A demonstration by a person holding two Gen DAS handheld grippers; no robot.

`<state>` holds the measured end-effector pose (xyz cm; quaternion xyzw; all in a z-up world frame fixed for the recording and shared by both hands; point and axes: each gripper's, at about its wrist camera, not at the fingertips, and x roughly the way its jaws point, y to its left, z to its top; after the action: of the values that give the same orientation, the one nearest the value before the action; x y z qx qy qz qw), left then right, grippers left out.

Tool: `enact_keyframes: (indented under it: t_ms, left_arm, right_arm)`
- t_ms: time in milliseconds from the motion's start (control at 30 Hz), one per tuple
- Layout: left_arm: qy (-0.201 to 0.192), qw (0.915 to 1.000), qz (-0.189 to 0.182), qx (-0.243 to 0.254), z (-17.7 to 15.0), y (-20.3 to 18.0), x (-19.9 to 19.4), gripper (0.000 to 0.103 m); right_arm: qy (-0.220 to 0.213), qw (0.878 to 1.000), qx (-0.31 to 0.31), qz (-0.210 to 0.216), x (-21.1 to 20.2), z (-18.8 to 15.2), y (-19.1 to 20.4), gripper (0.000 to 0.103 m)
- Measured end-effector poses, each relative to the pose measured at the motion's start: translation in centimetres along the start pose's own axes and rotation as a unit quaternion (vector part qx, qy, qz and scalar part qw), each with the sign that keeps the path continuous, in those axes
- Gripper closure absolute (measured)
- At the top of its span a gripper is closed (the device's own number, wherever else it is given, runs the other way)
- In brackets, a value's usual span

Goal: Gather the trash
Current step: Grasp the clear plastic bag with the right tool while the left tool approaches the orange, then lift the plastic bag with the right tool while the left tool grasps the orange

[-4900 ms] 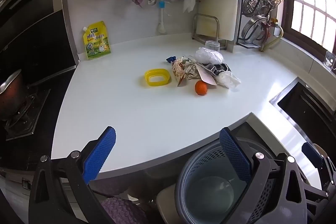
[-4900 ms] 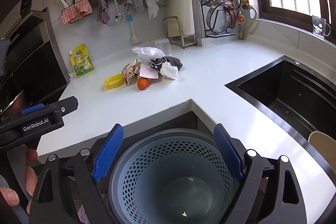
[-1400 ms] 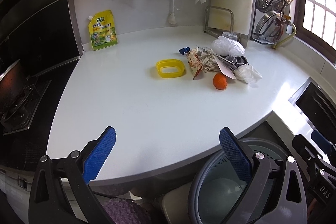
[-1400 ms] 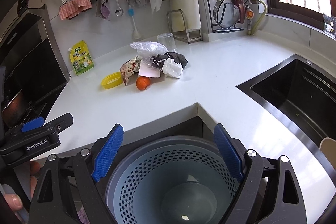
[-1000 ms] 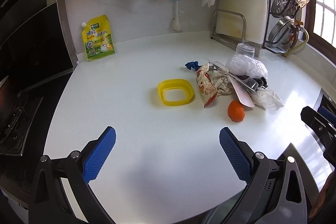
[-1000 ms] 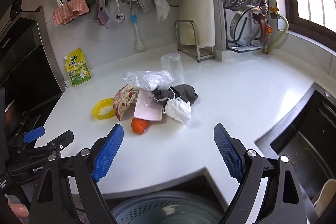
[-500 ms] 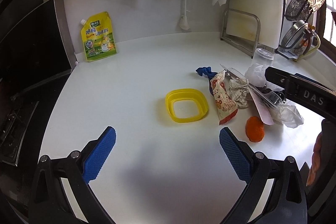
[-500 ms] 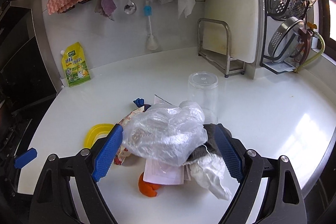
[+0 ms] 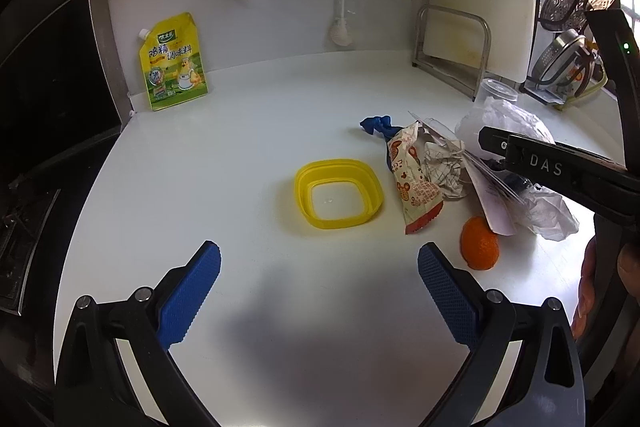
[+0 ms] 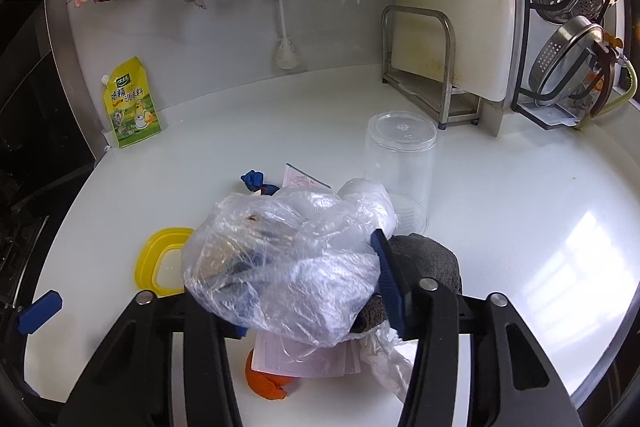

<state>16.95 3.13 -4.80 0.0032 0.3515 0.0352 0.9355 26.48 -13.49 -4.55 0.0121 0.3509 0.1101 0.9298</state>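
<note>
Gripping of the clear plastic bag [image 10: 288, 263] is in progress: the bag sits on top of the trash pile at the centre of the white countertop [image 10: 500, 227], and the right gripper [image 10: 308, 287] has its two blue pads on either side of it, narrowed against the film. Judged state: clenched on the bag, the topmost and lightest item, so it lifts without disturbing what lies under it. Beneath it lie a pink card [image 10: 304, 355], a dark cloth [image 10: 428, 263] at 3 o'clock and an orange peel [image 10: 264, 383] at 6 o'clock. An upturned clear cup [image 10: 400, 167] stands at 1 o'clock; a yellow lid [image 9: 338, 193] lies at 9 o'clock. The left gripper [image 9: 320, 291] hovers released above bare counter, facing the lid and a snack wrapper [image 9: 416, 183], likely held ready for the next item.
</note>
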Motion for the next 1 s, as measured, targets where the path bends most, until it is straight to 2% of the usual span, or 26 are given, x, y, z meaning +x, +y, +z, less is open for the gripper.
enact_keyframes:
  t_ms: [67, 233, 500, 667, 867, 1000]
  left_arm:
    - [-0.003, 1.0000, 0.000, 0.002, 0.0, -0.2, -0.2, 0.006]
    - [-0.006, 1.0000, 0.000, 0.001, -0.1, -0.8, -0.5, 0.006]
    - [-0.008, 0.9999, -0.011, -0.002, -0.3, -2.0, -0.6, 0.006]
    - [-0.004, 0.9997, -0.026, 0.000, -0.5, -3.5, 0.0, 0.006]
    - [0.031, 0.9986, -0.042, -0.003, -0.8, -6.0, 2.2, 0.006]
    - [0.040, 0.9985, -0.037, -0.001, -0.9, -7.6, 2.9, 0.006]
  right_arm:
    - [-0.001, 1.000, 0.003, 0.007, -0.2, 0.1, -0.2, 0.082]
    - [-0.016, 0.999, 0.025, 0.026, -1.5, 0.3, -1.4, 0.091]
    - [-0.066, 0.995, 0.067, 0.046, -5.3, 0.1, -4.4, 0.093]
    - [-0.074, 0.994, 0.080, 0.031, -8.2, -1.5, -6.3, 0.093]
    - [-0.081, 0.991, 0.109, 0.006, -11.0, -4.6, -9.3, 0.093]
    - [-0.082, 0.988, 0.132, -0.008, -11.9, -6.1, -11.3, 0.093]
